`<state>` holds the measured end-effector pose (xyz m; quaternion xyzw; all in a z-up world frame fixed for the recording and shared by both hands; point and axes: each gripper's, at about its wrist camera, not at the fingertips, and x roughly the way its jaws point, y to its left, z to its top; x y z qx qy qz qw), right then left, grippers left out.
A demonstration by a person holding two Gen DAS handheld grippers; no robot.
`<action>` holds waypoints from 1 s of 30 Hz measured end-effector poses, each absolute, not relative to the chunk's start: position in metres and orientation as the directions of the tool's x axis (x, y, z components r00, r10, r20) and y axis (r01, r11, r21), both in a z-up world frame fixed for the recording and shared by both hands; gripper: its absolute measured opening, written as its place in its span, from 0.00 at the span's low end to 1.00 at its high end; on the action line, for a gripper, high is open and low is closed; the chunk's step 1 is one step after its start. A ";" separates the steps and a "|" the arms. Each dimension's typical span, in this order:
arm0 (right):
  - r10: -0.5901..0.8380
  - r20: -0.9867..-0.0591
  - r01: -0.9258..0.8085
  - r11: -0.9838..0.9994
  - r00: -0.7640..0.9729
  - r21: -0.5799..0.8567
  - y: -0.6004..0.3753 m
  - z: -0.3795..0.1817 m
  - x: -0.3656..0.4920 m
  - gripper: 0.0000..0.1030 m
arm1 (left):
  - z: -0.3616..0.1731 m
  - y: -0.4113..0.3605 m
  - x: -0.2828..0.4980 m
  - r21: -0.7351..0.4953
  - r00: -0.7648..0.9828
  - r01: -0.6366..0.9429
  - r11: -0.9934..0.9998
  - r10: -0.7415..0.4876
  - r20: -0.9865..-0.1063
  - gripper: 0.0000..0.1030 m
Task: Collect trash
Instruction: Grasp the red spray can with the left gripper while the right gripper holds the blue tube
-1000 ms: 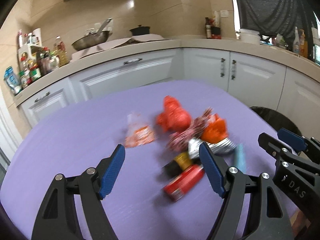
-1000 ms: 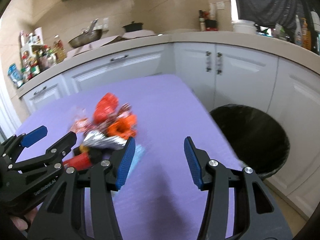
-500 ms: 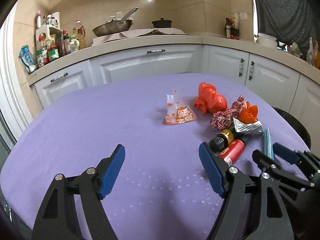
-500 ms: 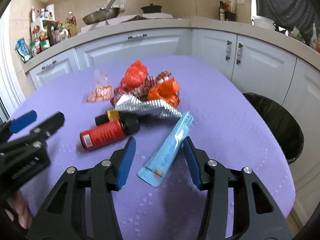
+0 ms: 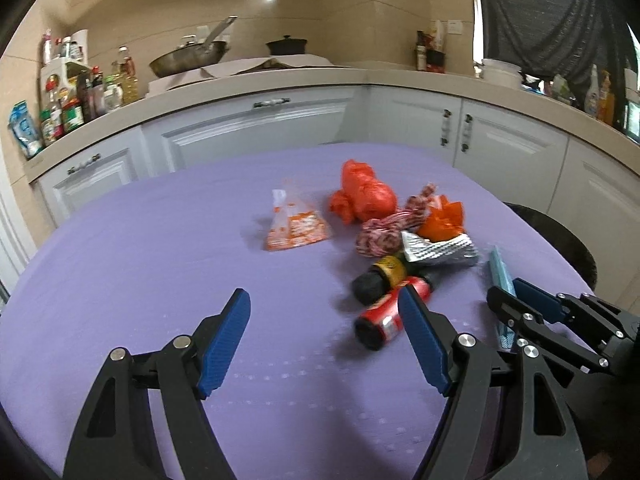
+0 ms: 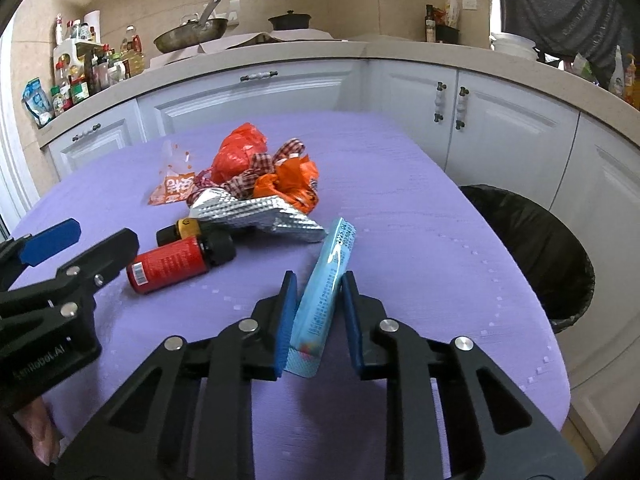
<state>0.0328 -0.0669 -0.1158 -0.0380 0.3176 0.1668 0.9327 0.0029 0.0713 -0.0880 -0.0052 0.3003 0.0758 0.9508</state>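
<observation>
A pile of trash lies on the purple table [image 6: 420, 240]: a light blue tube [image 6: 326, 280], a red can [image 6: 172, 265], a dark bottle with a yellow band [image 6: 188, 229], a silver foil wrapper [image 6: 256, 214], orange bags [image 6: 290, 180] and a clear orange-printed packet [image 5: 294, 228]. My right gripper [image 6: 318, 320] has its jaws narrowed around the near end of the blue tube, with a small gap still showing on the right side. My left gripper [image 5: 324, 340] is open and empty, left of the red can [image 5: 390, 312].
A black-lined trash bin [image 6: 536, 248] stands on the floor just past the table's right edge. White cabinets [image 6: 256, 96] and a counter with bottles [image 6: 80, 76] and a pan [image 6: 190, 36] run behind the table.
My right gripper has moved forward over the blue tube and its jaws have narrowed around it. My left gripper has shifted slightly and stays open.
</observation>
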 end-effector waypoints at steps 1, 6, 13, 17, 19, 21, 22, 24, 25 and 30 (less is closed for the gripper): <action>0.289 -0.604 -0.335 0.942 0.743 0.039 -0.068 -0.116 0.033 0.21 | -0.088 0.069 0.004 0.037 0.808 -0.137 0.990 0.134 -0.574 0.72; 0.300 -0.600 -0.336 0.940 0.742 0.054 -0.075 -0.115 0.034 0.21 | -0.092 0.061 0.014 0.034 0.792 -0.073 0.997 0.079 -0.605 0.64; 0.315 -0.599 -0.344 0.936 0.736 0.069 -0.079 -0.115 0.035 0.21 | -0.103 0.045 0.022 0.056 0.750 0.009 0.998 0.030 -0.661 0.38; 0.320 -0.596 -0.344 0.936 0.736 0.077 -0.082 -0.114 0.036 0.21 | -0.105 0.040 0.018 0.056 0.749 0.039 0.998 0.008 -0.663 0.32; 0.319 -0.595 -0.343 0.936 0.738 0.077 -0.083 -0.114 0.036 0.21 | -0.106 0.037 0.016 0.051 0.751 0.042 0.998 0.002 -0.661 0.31; 0.321 -0.596 -0.343 0.936 0.736 0.079 -0.084 -0.114 0.036 0.21 | -0.107 0.036 0.016 0.049 0.751 0.033 0.998 0.007 -0.661 0.32; 0.321 -0.595 -0.343 0.936 0.737 0.080 -0.084 -0.114 0.036 0.21 | -0.108 0.035 0.015 0.050 0.752 0.025 0.998 0.014 -0.659 0.35; 0.322 -0.593 -0.342 0.936 0.738 0.083 -0.085 -0.114 0.035 0.21 | -0.106 0.034 0.016 0.053 0.756 0.020 0.998 0.020 -0.654 0.43; 0.324 -0.594 -0.343 0.935 0.737 0.084 -0.085 -0.115 0.035 0.21 | -0.105 0.033 0.017 0.055 0.761 0.018 0.998 0.022 -0.649 0.48; 0.329 -0.593 -0.346 0.934 0.735 0.088 -0.087 -0.115 0.035 0.20 | -0.105 0.027 0.023 0.067 0.764 0.031 0.997 0.020 -0.645 0.48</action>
